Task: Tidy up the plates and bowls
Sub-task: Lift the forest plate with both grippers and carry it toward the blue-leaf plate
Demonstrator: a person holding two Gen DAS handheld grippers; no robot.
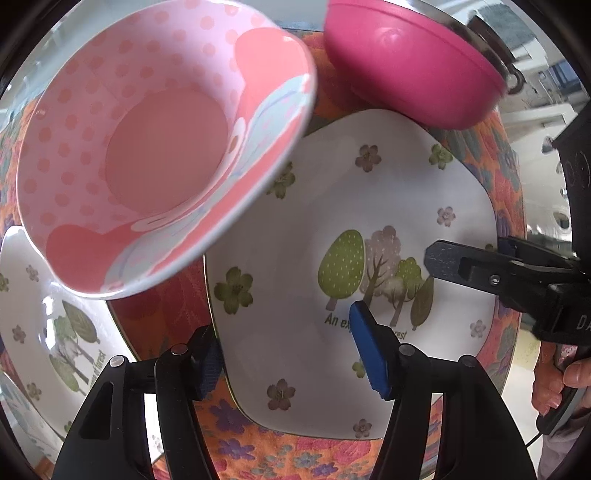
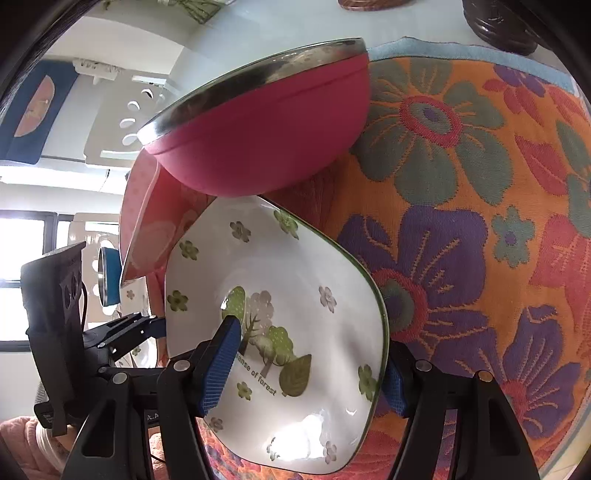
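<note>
A white square plate printed with trees lies on a flowered cloth. My left gripper points down over its near rim. One pad sits just outside the edge and the other stands well inside over the print, so it is open. My right gripper straddles the opposite rim the same way, also open. A pink dotted bowl and a magenta steel-lined bowl stand by the plate's far side.
A second tree-print plate lies to the left, partly under the dotted bowl. A person's hand holds the right gripper's handle. A small blue bowl and a dark vessel sit further off. The cloth runs on to the right.
</note>
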